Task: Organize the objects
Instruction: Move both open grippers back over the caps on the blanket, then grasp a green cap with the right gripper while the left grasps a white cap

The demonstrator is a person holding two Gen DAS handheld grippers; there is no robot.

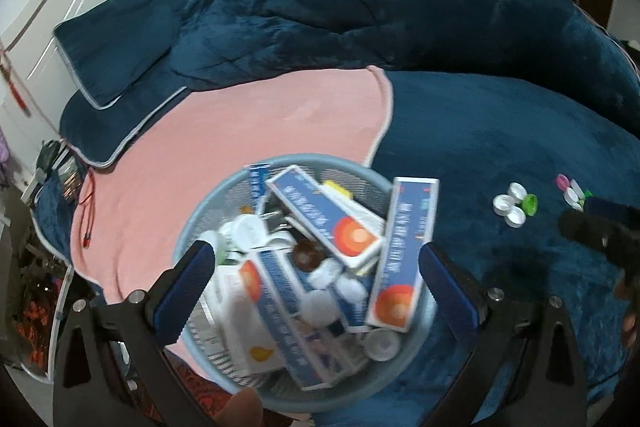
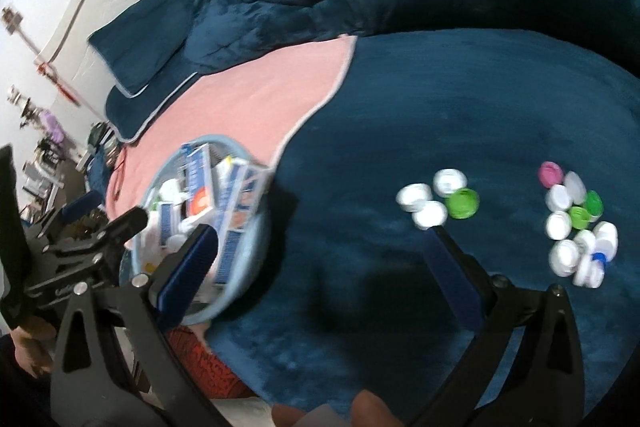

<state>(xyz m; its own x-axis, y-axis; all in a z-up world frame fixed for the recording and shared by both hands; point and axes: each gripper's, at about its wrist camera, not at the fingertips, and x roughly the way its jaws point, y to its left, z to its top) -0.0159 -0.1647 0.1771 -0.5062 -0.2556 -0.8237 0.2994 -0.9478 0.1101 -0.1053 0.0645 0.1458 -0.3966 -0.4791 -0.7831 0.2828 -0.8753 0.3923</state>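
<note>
Bed (image 1: 480, 131), basket (image 1: 224, 379) under left claw (image 1: 316, 283)

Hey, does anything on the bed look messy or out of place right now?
Yes. Loose bottle caps lie scattered on the blue blanket in two clusters, outside the mesh basket. One long blue box leans over the basket's rim.

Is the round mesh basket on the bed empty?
No, the mesh basket is crammed with blue and white boxes and small white containers.
</note>
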